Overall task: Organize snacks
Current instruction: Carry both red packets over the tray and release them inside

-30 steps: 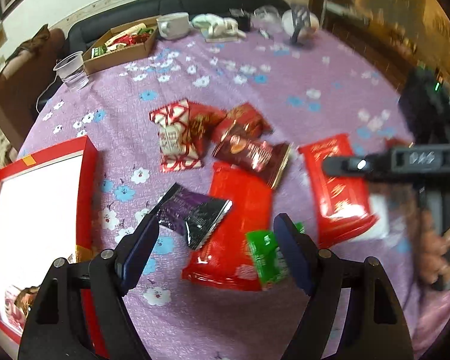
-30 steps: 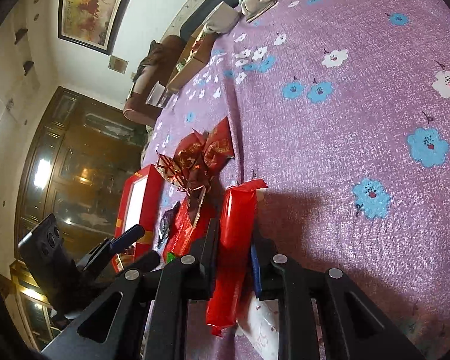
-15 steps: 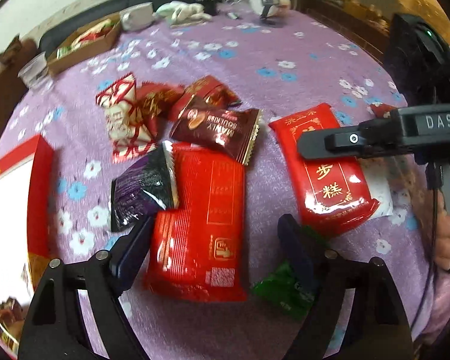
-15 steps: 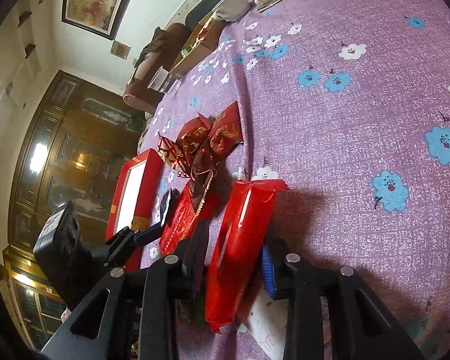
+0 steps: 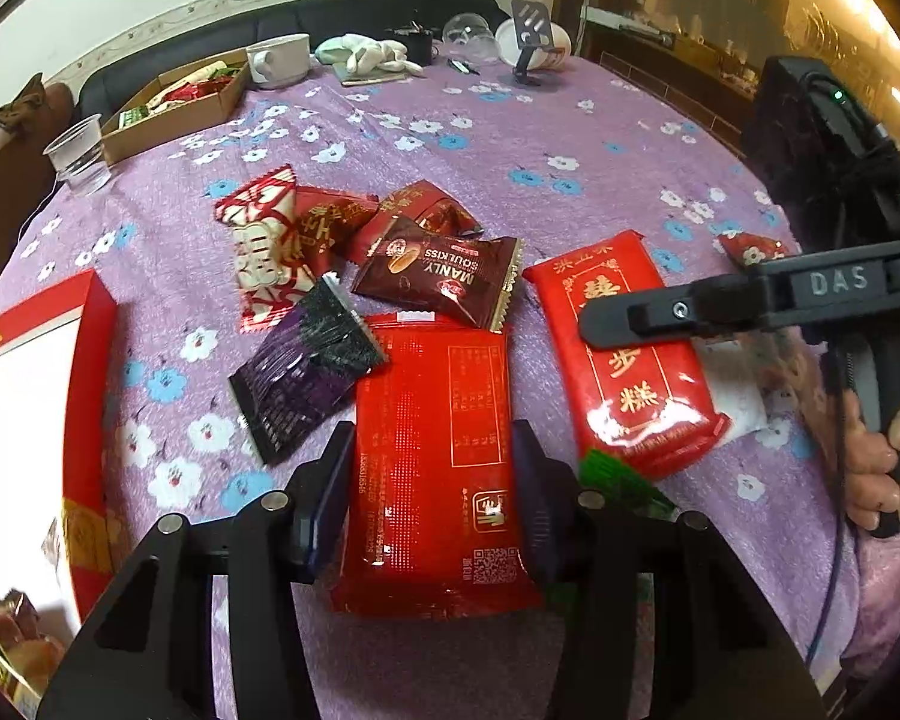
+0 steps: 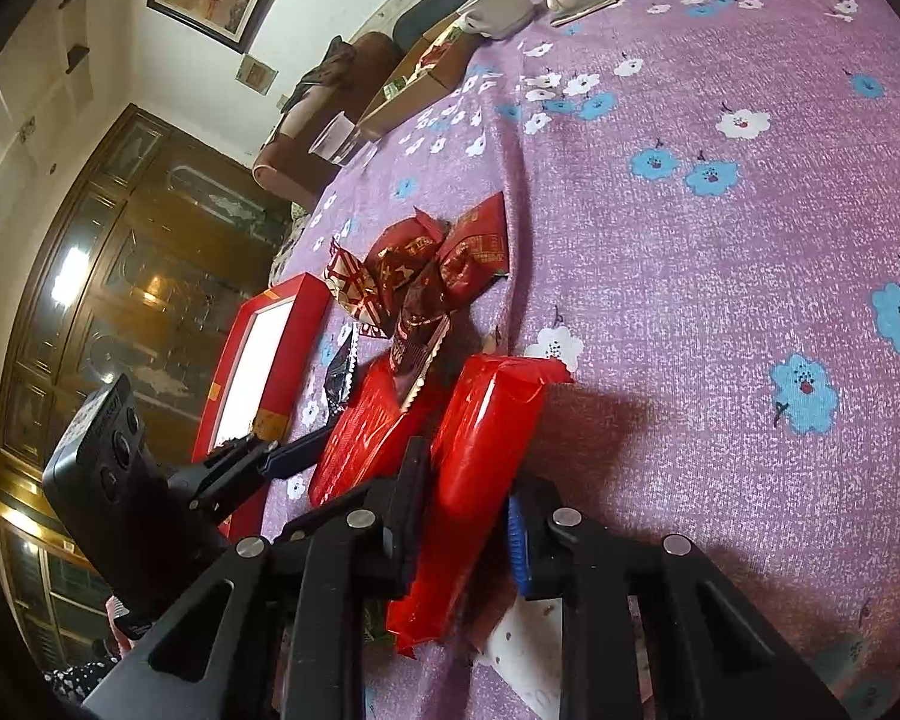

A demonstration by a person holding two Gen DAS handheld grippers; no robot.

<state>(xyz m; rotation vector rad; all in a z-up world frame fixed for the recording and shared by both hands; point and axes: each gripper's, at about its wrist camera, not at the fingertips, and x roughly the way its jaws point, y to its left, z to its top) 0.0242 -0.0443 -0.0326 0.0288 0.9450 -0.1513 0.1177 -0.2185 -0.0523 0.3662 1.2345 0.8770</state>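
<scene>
Several snack packets lie on the purple flowered tablecloth [image 5: 570,120]. My left gripper [image 5: 429,468] is open, its fingers on either side of a flat red packet [image 5: 432,456]. A dark purple packet [image 5: 306,372] and a brown Manly packet [image 5: 438,282] lie just beyond. My right gripper [image 6: 465,498] straddles a red packet with gold characters [image 6: 480,468], also seen in the left wrist view [image 5: 624,354]; the blue pad [image 6: 517,546] stands apart from it, so the jaws are open. The red box [image 5: 84,384] is at the left.
A green packet [image 5: 618,480] lies under the right side of my left gripper. A cardboard box of snacks [image 5: 174,96], a plastic cup [image 5: 81,153], a white bowl [image 5: 282,60] and a phone stand [image 5: 531,36] sit at the far edge.
My left gripper moved in over the flat red packet and narrowed around it. My right gripper's jaws opened away from the gold-lettered packet, which it had clamped.
</scene>
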